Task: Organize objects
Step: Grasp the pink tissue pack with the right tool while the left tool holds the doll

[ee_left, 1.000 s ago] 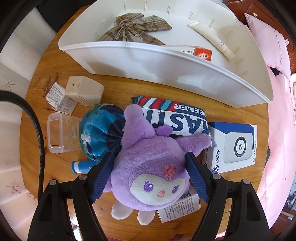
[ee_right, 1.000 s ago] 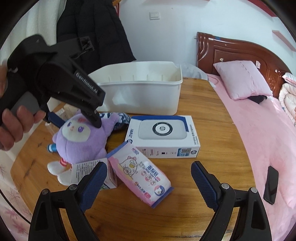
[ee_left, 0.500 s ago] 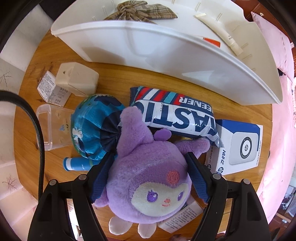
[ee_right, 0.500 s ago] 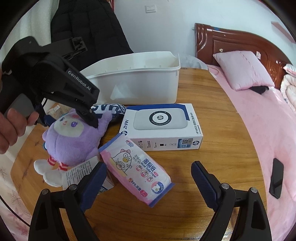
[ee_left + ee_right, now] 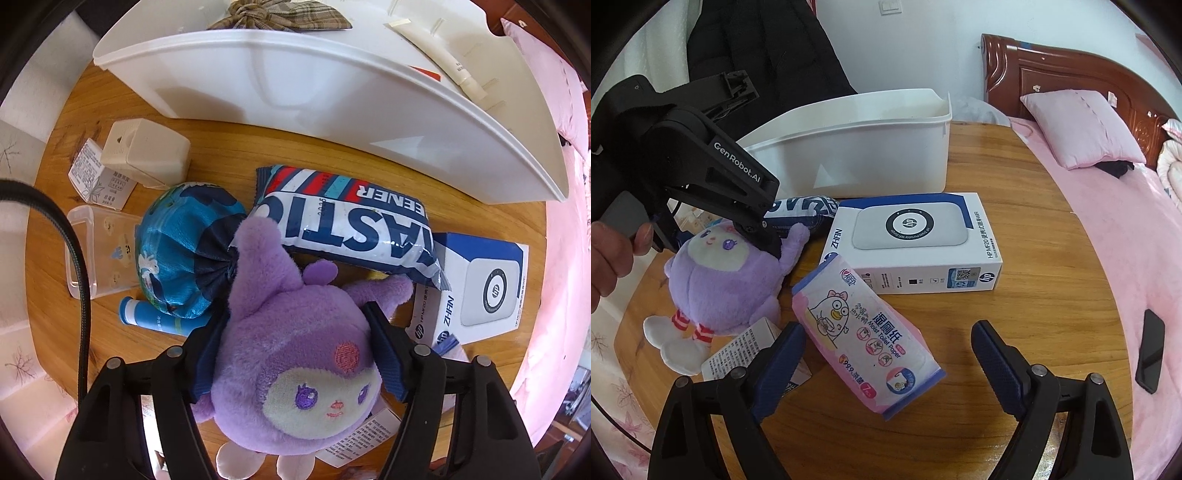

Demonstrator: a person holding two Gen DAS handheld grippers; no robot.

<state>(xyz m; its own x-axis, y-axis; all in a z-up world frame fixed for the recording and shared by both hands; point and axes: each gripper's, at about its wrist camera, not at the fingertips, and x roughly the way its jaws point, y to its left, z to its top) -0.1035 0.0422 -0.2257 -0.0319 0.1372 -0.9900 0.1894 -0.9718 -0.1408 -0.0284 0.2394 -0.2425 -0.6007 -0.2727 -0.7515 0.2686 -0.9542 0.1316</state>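
Observation:
A purple plush toy lies on the round wooden table; it also shows in the right wrist view. My left gripper straddles its head, with both blue pads against its sides. The white storage bin stands beyond, holding a plaid bow and a cream tube. My right gripper is open and empty, low over a pink wet-tissue pack.
Around the plush lie a blue-white snack bag, a blue drawstring pouch, an HP router box, a blue tube, a clear case, a beige box and paper cartons. A black phone lies on the pink bed.
My left gripper has pushed forward and down around the plush and its pads have closed in on the head. My right gripper has moved nearer the tissue pack.

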